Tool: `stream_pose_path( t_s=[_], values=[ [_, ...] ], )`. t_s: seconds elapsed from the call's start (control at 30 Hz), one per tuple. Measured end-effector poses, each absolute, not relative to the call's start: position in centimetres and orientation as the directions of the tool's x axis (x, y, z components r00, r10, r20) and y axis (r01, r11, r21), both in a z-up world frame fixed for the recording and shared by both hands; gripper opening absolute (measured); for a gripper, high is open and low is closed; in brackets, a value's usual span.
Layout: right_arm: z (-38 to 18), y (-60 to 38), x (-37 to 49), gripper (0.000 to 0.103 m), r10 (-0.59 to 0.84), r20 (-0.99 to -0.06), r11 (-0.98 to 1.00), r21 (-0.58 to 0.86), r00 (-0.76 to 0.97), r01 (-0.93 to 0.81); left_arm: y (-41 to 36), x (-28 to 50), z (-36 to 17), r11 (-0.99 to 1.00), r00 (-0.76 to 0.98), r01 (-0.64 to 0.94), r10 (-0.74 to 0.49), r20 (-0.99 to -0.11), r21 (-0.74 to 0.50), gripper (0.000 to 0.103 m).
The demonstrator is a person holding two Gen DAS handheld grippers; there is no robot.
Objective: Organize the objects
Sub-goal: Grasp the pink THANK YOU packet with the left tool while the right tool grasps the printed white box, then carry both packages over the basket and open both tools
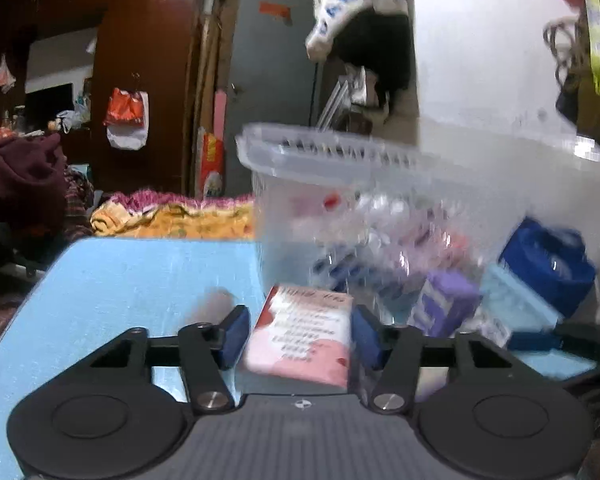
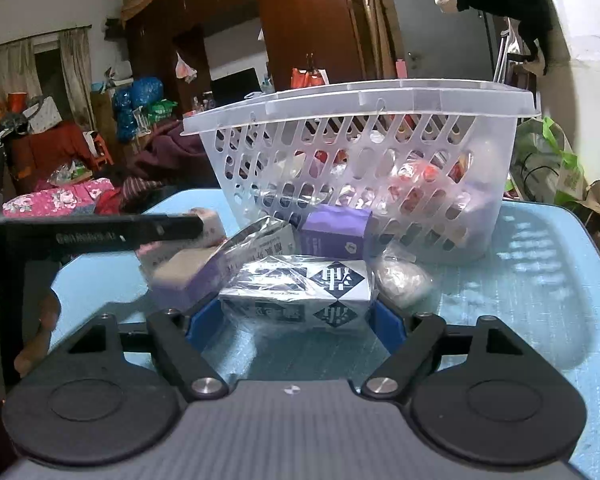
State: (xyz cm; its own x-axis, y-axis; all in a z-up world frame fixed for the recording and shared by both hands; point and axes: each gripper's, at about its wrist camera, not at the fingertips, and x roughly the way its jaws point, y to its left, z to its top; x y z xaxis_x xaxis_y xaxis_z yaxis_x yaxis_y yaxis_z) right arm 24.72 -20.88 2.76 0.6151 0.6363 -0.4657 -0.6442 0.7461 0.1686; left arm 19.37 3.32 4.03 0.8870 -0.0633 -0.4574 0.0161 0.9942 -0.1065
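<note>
My left gripper (image 1: 300,334) is shut on a pink and white box (image 1: 300,340), with a blue pad against each side of it, low over the blue table (image 1: 132,280). The picture is blurred. In the right wrist view, my right gripper (image 2: 294,320) is shut on a plastic-wrapped box with black and white diamonds (image 2: 300,292) that rests on the table. Just behind both boxes stands a translucent white basket (image 2: 360,98) holding several packets. The left gripper's black finger (image 2: 100,236) crosses the left side of the right wrist view, in front of the pink box (image 2: 210,220).
Between my right gripper and the basket lie a purple box (image 2: 336,232), a silver-wrapped box (image 2: 260,244), a pale purple box (image 2: 180,280) and a clear-wrapped bundle (image 2: 402,276). A person's hand (image 2: 40,320) shows at the left. The table's right side (image 2: 520,280) is bare. A cluttered room lies behind.
</note>
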Motion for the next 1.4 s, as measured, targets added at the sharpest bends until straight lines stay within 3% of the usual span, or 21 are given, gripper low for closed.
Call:
stream_pose_path(
  t_s=[0.03, 0.1, 0.2, 0.57, 0.77, 0.97, 1.2, 1.4],
  values=[
    [2.8, -20.9, 24.7, 0.082, 0.637, -0.466, 0.746, 0.169, 0.615, -0.644, 3.1, 19.5, 3.9, 0.995, 0.886, 0.012, -0.055, -0.46, -0.095, 0.073],
    [2.8, -20.9, 24.7, 0.082, 0.641, -0.461, 0.744, 0.174, 0.614, -0.646, 3.2, 19.6, 3.8, 0.995, 0.884, 0.002, -0.047, -0.465, -0.096, 0.073],
    [2.8, -21.0, 24.6, 0.082, 0.644, -0.455, 0.742, 0.175, 0.616, -0.647, 3.9, 19.1, 3.8, 0.991, 0.89, 0.018, -0.078, -0.45, -0.135, 0.059],
    [2.9, -21.7, 24.1, 0.081, 0.655, -0.378, 0.745, 0.18, 0.654, -0.642, 5.4, 17.5, 3.8, 0.969, 0.93, 0.068, -0.148, -0.337, -0.239, 0.055],
    [2.9, -21.8, 24.2, 0.081, 0.658, -0.371, 0.744, 0.184, 0.655, -0.642, 5.2, 18.8, 3.4, 0.971, 0.883, 0.084, -0.176, -0.435, -0.223, 0.058],
    [2.9, -21.8, 24.1, 0.082, 0.66, -0.369, 0.742, 0.184, 0.655, -0.644, 4.4, 18.6, 3.7, 0.983, 0.893, 0.062, -0.132, -0.431, -0.173, 0.055],
    [3.0, -22.2, 23.6, 0.081, 0.662, -0.33, 0.744, 0.18, 0.673, -0.643, 6.0, 16.2, 4.3, 0.963, 0.947, 0.084, -0.157, -0.279, -0.256, 0.055],
    [4.4, -23.4, 20.7, 0.081, 0.633, -0.192, 0.774, 0.144, 0.75, -0.616, 6.5, 15.0, 6.3, 0.937, 0.963, 0.149, -0.211, -0.169, -0.317, 0.055]
  ],
)
